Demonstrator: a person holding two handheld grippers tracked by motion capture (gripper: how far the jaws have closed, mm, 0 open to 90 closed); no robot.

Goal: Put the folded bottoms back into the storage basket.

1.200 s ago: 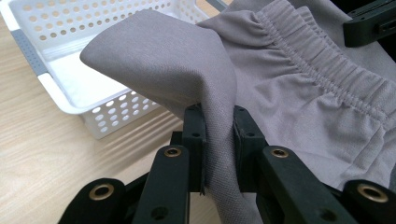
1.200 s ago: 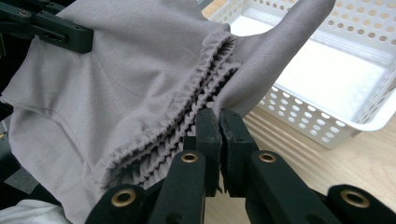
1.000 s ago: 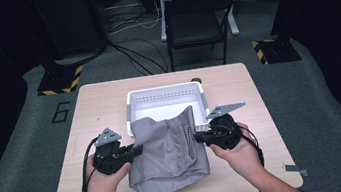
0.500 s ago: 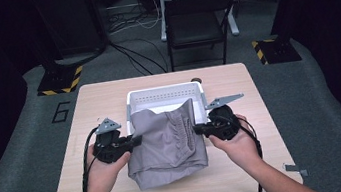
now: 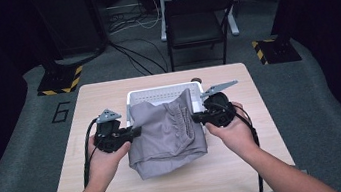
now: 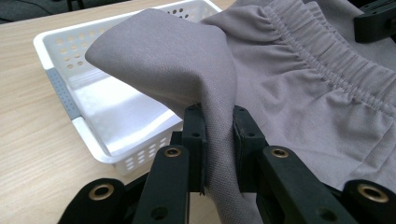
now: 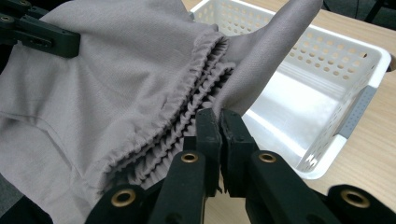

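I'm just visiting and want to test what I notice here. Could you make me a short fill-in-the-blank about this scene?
1. Both grippers are shut on a folded grey ____.
2. Behind the garment on the table stands a white perforated ____.
3. The left gripper pinches a plain fold; the right gripper pinches beside the gathered ____ waistband.

Missing words: garment; basket; elastic

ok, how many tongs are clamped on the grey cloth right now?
2. The left tongs pinch the grey cloth at its left edge; the right tongs pinch its right edge by the gathered waistband, both in front of the white basket.
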